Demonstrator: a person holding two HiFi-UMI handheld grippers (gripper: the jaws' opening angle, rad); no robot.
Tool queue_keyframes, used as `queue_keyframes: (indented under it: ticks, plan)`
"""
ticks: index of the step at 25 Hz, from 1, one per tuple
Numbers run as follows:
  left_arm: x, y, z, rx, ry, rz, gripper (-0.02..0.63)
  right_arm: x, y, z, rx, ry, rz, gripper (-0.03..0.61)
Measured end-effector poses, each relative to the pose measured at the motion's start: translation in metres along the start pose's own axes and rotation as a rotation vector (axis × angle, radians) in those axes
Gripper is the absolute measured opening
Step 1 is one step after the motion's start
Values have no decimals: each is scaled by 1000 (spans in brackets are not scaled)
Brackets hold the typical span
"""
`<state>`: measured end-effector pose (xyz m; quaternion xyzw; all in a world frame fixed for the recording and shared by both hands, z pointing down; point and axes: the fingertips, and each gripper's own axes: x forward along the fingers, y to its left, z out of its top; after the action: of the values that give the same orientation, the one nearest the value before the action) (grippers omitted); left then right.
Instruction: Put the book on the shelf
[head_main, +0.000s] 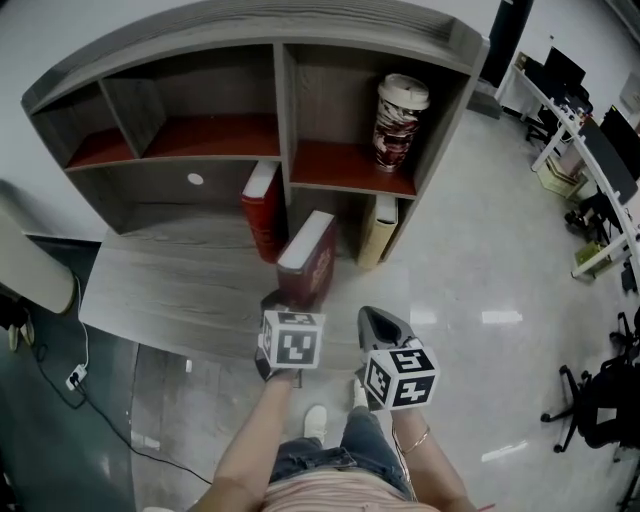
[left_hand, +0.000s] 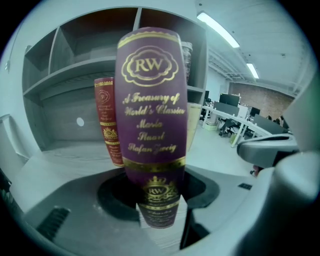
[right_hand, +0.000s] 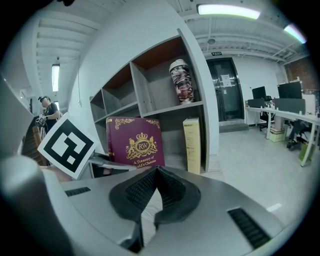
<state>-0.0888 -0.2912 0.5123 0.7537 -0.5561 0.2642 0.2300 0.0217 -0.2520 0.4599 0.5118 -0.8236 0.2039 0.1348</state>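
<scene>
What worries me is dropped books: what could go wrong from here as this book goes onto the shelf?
1. The left gripper clamps the purple book only near its bottom end, so the tall book above the jaws could pivot or slip.
2. The red book stands just beyond it in the shelf; pushing the purple book in might knock it over.

The grey shelf (head_main: 284, 100) carries a red book (head_main: 262, 208), cream book (head_main: 379, 230) and cup (head_main: 400, 122).

Blue jeans (head_main: 330, 458), white shoe (head_main: 315, 422) (black-and-white marker cubes (head_main: 292, 340))
</scene>
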Motion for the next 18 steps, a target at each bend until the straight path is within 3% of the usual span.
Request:
queue_keyframes:
  ticks: [18]
  plan:
    - [29,12,12,-73,-12,145,221,45,-16,-8,-68,98,121,9]
